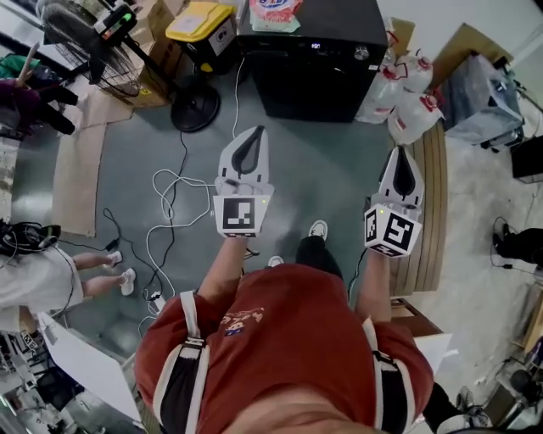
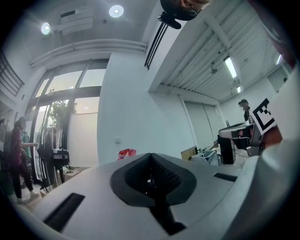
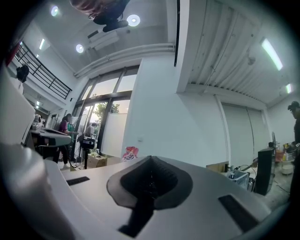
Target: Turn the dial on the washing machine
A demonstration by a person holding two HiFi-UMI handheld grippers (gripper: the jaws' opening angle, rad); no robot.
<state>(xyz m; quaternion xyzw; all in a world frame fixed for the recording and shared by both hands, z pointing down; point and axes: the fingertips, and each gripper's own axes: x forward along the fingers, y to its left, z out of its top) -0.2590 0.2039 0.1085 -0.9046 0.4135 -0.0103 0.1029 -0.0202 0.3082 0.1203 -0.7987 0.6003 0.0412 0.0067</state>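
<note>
Washing machine (image 1: 312, 75) cut off by top edge, dial (image 1: 362, 52) tiny, indistinct, left gripper (image 1: 254, 136), right gripper (image 1: 402, 156) closed, empty

No legible text (pink bag (image 1: 273, 12) print too blurred).

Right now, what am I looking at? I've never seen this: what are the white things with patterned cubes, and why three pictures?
There is no robot here. A person holds a hand-held grasping tool in each hand. The head view looks down from a camera on their head. It shows the left tool and right tool, both shut and empty, pointing toward a black washing machine with a pink bag on top. White cables lie on the grey floor. The other two pictures come from cameras riding on each tool, looking along its closed jaws.
</note>
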